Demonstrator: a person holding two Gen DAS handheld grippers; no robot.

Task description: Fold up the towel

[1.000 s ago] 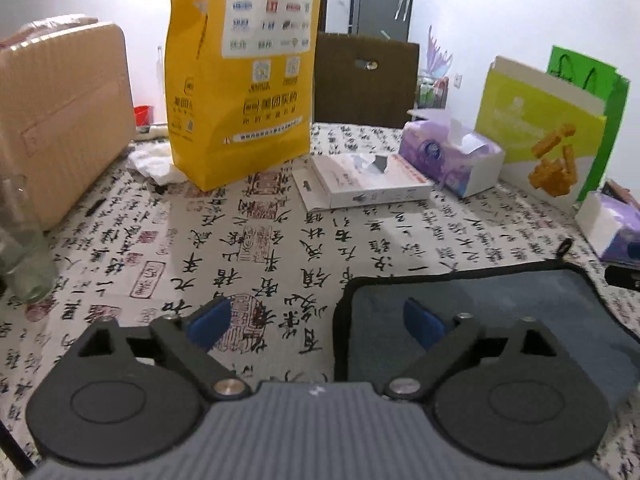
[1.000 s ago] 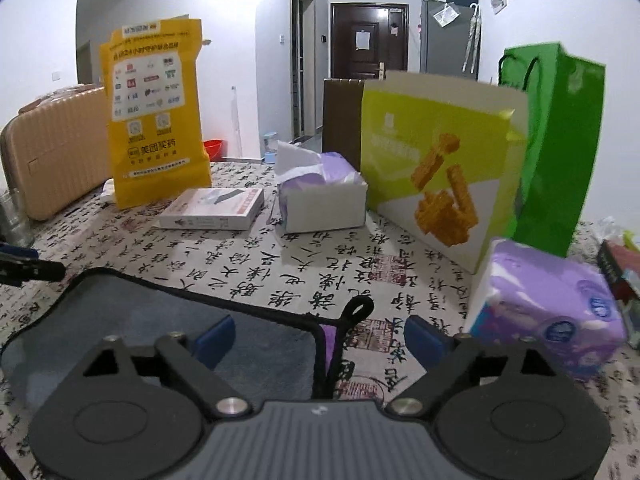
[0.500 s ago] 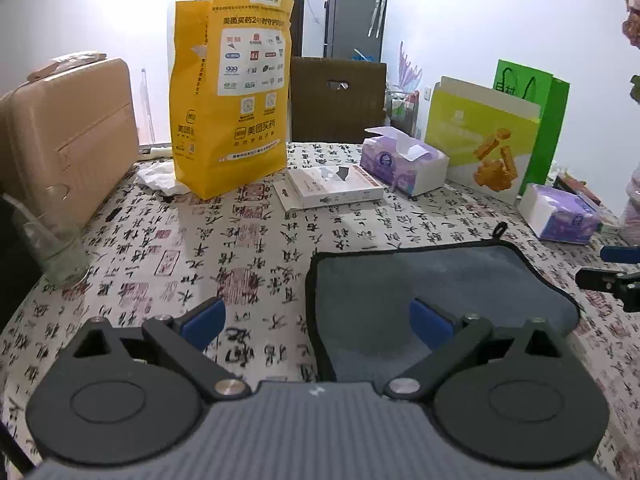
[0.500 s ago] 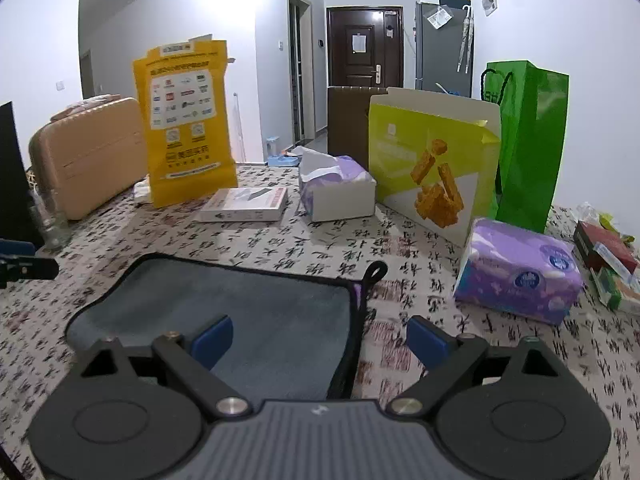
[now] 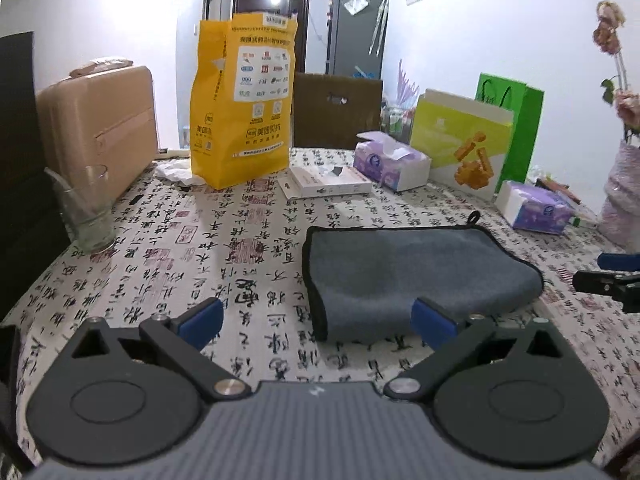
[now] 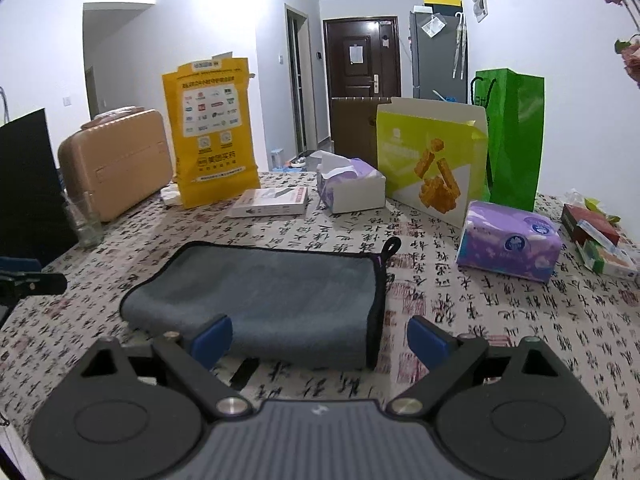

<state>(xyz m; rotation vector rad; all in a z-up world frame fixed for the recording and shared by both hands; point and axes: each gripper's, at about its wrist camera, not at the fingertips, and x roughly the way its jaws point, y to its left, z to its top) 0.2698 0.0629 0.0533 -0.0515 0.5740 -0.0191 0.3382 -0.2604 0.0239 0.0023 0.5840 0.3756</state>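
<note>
A grey towel [image 5: 412, 272] with black trim lies folded flat on the calligraphy-print tablecloth; it also shows in the right wrist view [image 6: 276, 296], with a hanging loop [image 6: 390, 246] at its far right corner. My left gripper [image 5: 316, 320] is open and empty, held back from the towel's near left corner. My right gripper [image 6: 320, 336] is open and empty, held back from the towel's near right edge. The right gripper's fingers [image 5: 608, 280] show at the right edge of the left wrist view; the left gripper's fingers [image 6: 32, 280] show at the left edge of the right wrist view.
Behind the towel stand a yellow bag [image 5: 244, 104], a white flat box [image 5: 328, 186], tissue boxes [image 5: 390, 160] [image 6: 508, 240], a lime-yellow bag [image 6: 432, 160] and a green bag [image 6: 512, 136]. A glass [image 5: 86, 208] and a tan suitcase [image 5: 100, 128] stand at left.
Both grippers have pulled back and up from the towel, which now lies folded with nothing on it. Both stay open.
</note>
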